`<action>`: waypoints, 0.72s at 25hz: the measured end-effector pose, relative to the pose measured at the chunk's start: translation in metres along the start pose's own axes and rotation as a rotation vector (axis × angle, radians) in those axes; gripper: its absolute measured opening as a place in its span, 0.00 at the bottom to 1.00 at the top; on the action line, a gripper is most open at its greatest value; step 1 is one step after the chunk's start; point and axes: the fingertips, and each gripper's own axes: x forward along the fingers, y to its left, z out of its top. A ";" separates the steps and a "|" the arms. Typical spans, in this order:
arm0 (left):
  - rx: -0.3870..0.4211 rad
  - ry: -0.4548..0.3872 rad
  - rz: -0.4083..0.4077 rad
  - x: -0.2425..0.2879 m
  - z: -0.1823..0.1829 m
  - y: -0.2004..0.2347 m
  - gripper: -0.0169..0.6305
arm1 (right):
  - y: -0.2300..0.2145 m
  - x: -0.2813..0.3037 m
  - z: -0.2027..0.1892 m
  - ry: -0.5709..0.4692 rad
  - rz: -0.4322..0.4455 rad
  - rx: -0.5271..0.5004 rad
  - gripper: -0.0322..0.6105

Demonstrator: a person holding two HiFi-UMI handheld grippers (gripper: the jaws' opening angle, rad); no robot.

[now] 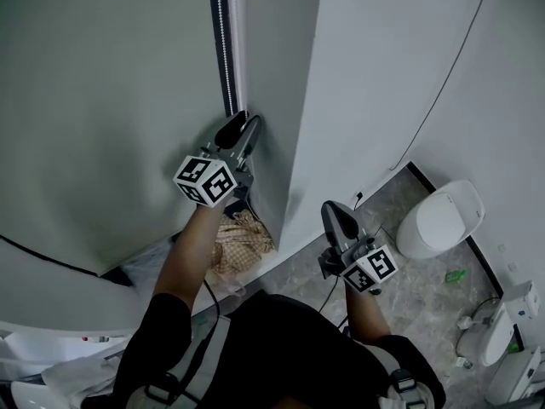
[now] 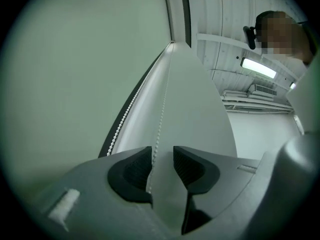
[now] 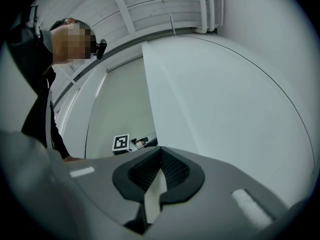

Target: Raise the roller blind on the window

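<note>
The pale green roller blind (image 1: 102,100) (image 2: 75,74) hangs down over the window on the left. Its white bead chain (image 1: 223,41) (image 2: 160,116) runs along the blind's right edge, next to a dark strip. My left gripper (image 1: 244,126) (image 2: 162,166) is raised to that chain and stands open. One strand of the chain passes between its pads, close to the left pad (image 2: 135,171), and is not pinched. My right gripper (image 1: 334,214) (image 3: 160,166) is held lower, off to the right by the white wall, shut with nothing in it.
A white wall column (image 1: 289,100) juts out just right of the chain. A thin cable (image 1: 443,83) runs down the wall. On the floor are a white toilet (image 1: 443,220), a brown cloth (image 1: 241,239) and white fixtures (image 1: 502,339) at lower right.
</note>
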 end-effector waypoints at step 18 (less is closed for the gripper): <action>0.107 0.002 -0.035 -0.060 0.014 -0.036 0.05 | 0.056 0.059 0.020 0.003 0.175 -0.074 0.06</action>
